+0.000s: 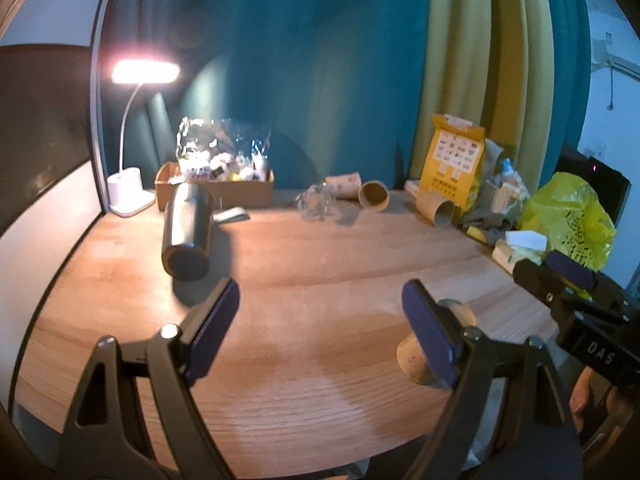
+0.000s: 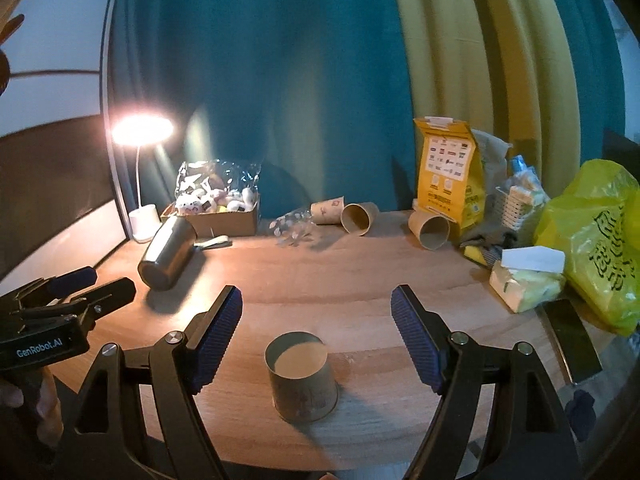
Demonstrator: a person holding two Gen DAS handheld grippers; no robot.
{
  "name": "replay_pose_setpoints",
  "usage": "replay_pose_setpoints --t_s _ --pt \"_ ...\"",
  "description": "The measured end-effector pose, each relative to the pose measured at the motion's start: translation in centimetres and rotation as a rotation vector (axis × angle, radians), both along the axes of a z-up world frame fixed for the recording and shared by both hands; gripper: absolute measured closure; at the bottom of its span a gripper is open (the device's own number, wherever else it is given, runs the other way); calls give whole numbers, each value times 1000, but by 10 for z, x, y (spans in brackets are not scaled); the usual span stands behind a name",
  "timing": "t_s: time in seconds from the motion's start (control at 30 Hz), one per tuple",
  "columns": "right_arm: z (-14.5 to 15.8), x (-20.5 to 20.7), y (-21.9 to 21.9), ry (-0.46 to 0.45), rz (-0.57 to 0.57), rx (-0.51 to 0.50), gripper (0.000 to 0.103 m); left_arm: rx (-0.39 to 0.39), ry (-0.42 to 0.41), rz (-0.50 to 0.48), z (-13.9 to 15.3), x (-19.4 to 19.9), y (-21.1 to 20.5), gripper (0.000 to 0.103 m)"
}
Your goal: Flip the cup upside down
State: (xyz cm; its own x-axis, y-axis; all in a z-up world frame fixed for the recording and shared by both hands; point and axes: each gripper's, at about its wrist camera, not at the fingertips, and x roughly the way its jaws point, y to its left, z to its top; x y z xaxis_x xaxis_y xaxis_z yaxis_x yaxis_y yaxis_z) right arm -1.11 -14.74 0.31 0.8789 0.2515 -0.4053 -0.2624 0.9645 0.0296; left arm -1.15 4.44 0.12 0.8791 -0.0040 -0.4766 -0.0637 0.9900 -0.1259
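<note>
A brown paper cup point(image 2: 302, 376) stands upside down on the wooden table point(image 2: 360, 272), its flat base up and its wider rim on the wood. It sits between and just below my right gripper point(image 2: 316, 332), which is open and empty above it. In the left wrist view the same cup point(image 1: 420, 356) shows partly behind the right finger of my left gripper point(image 1: 320, 320), which is open and empty. The right gripper also shows at the right edge of the left wrist view point(image 1: 568, 276).
A steel tumbler point(image 2: 168, 256) lies on its side at the left. Two paper cups point(image 2: 358, 218) point(image 2: 432, 232) lie at the back. A lit desk lamp point(image 2: 142, 132), a cardboard box point(image 2: 220, 216), a yellow carton point(image 2: 448, 176), a tissue pack point(image 2: 528, 280), a yellow bag point(image 2: 596, 240) and a phone point(image 2: 572, 340) stand around.
</note>
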Motion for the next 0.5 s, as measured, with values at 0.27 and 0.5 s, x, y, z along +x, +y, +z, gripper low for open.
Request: replay_pose_setpoints --t_s 0.27,0.5 --pt "8 -6 -1 -14 9 3 23 28 -30 12 15 -9 -4 18" --pt "8 -7 0 -23 8 3 23 30 -34 22 18 -10 -5 18"
